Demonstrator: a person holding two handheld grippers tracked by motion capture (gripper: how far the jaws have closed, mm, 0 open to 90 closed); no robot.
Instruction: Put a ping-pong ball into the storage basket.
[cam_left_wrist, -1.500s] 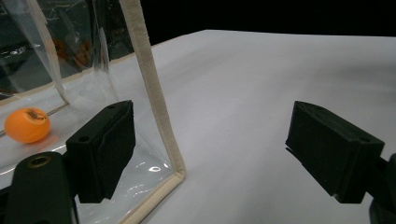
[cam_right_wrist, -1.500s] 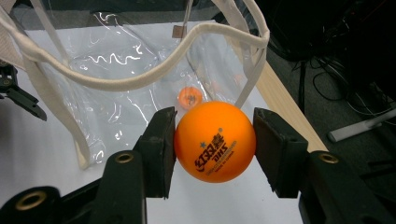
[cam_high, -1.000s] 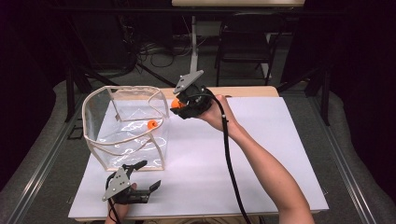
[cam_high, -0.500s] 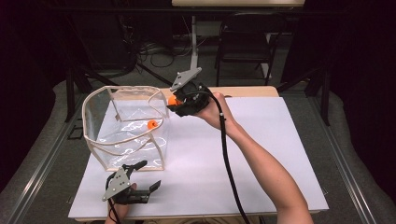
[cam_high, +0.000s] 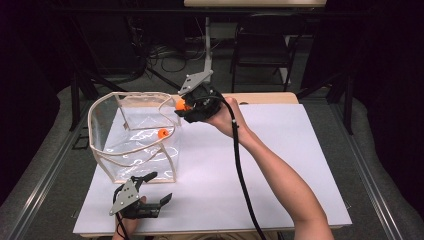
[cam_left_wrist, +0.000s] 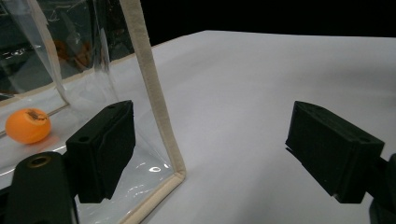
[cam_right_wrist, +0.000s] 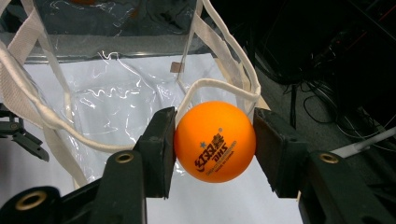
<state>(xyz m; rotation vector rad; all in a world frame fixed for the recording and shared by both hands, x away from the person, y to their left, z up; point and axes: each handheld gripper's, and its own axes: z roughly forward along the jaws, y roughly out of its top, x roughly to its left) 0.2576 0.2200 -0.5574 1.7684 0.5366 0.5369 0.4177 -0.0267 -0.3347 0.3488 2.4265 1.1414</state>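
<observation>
A clear plastic bag (cam_high: 134, 136) with cream trim and handles stands open on the white table. One orange ball (cam_high: 163, 133) lies inside it, also seen through the bag wall as the ball (cam_left_wrist: 27, 125) in the left gripper view. My right gripper (cam_high: 181, 106) is held at the bag's far right rim, shut on a second orange ball (cam_right_wrist: 215, 141) with black print. The bag mouth (cam_right_wrist: 116, 107) lies below and ahead of it. My left gripper (cam_high: 152, 187) stands open near the table's front edge, its jaws either side of the bag's front corner (cam_left_wrist: 161, 126) without touching.
The white tabletop (cam_high: 280, 150) stretches right of the bag. A black cable (cam_high: 241, 170) trails from the right gripper along the forearm. Chairs, stands and floor cables sit in the dark behind the table.
The right gripper has moved slightly left and up with its ball, closer over the bag's rim. The left gripper has stayed put.
</observation>
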